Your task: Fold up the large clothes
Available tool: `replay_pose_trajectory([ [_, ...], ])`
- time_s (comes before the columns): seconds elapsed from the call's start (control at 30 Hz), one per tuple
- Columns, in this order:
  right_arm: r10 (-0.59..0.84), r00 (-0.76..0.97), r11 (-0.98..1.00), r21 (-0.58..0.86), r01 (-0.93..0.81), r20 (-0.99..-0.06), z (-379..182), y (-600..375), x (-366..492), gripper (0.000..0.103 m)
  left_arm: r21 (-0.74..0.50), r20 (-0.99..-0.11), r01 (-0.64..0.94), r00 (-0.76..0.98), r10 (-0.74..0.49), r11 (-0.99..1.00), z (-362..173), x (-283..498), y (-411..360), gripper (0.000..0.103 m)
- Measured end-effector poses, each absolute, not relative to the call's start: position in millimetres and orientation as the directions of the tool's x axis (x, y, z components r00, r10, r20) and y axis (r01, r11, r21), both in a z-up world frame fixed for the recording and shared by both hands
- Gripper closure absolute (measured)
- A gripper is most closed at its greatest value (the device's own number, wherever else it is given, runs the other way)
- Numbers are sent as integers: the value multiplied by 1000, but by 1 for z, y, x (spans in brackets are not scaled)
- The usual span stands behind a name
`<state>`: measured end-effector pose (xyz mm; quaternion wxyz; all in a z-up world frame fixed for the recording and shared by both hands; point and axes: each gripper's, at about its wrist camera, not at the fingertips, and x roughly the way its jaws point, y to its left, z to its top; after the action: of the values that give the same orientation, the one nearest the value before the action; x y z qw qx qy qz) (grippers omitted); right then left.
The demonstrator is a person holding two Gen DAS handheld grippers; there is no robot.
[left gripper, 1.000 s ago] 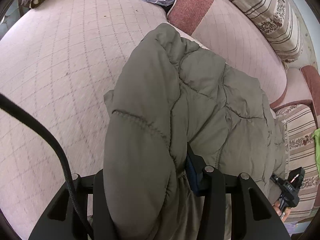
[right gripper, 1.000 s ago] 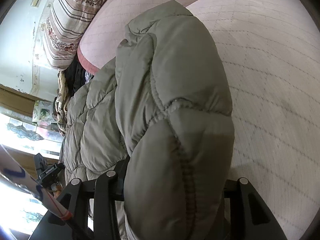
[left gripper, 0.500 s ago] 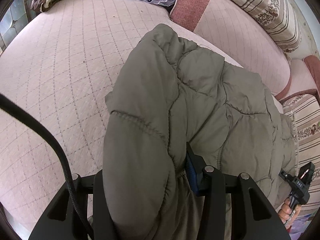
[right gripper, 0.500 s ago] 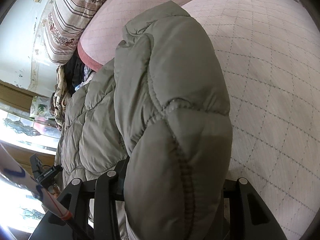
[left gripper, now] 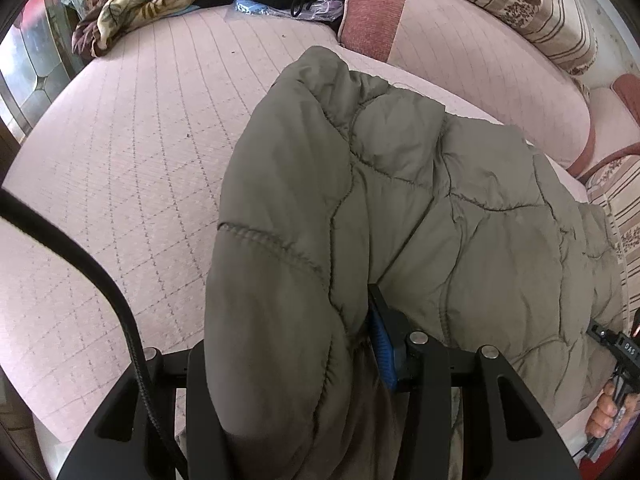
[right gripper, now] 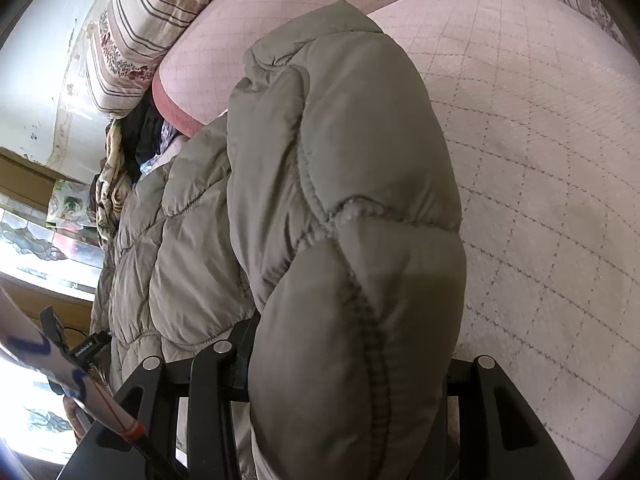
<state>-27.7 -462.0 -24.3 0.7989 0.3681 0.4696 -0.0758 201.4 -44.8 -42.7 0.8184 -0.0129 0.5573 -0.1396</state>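
I am clamping a thick edge of the olive quilted jacket (left gripper: 400, 208) in the left gripper (left gripper: 296, 364); its padded bulk is filling the gap between the jaws. I am doing the same with the right gripper (right gripper: 344, 368), whose jaws are clenched on the opposite end of that edge. The jacket is hanging from both grips, draping down onto the pink quilted sofa seat (left gripper: 132, 152). I judge that I am carrying out the fold-over step. The next move calls for bringing both grips across together, laying the held edge squarely over the resting part, then releasing.
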Motion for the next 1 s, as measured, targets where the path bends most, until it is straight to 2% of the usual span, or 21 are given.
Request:
replay_pose_trajectory([
  [0.6, 190, 533, 743, 476, 471, -824, -25, -451, -17, 56, -116, -908, 222, 372, -194, 968, -40, 192, -53, 58],
  [0.67, 175, 531, 743, 465, 481, -829, -25, -453, -18, 51, -112, -908, 225, 372, -191, 968, -39, 192, -54, 58],
  [0.8, 83, 522, 739, 403, 539, -849, -19, -454, -24, 34, -125, -913, 211, 359, -196, 970, -34, 194, -50, 55],
  [1.0, -1, 554, 711, 389, 586, -832, 3, -455, -46, 32, -252, -885, 130, 369, -282, 959, -12, 196, -20, 54],
])
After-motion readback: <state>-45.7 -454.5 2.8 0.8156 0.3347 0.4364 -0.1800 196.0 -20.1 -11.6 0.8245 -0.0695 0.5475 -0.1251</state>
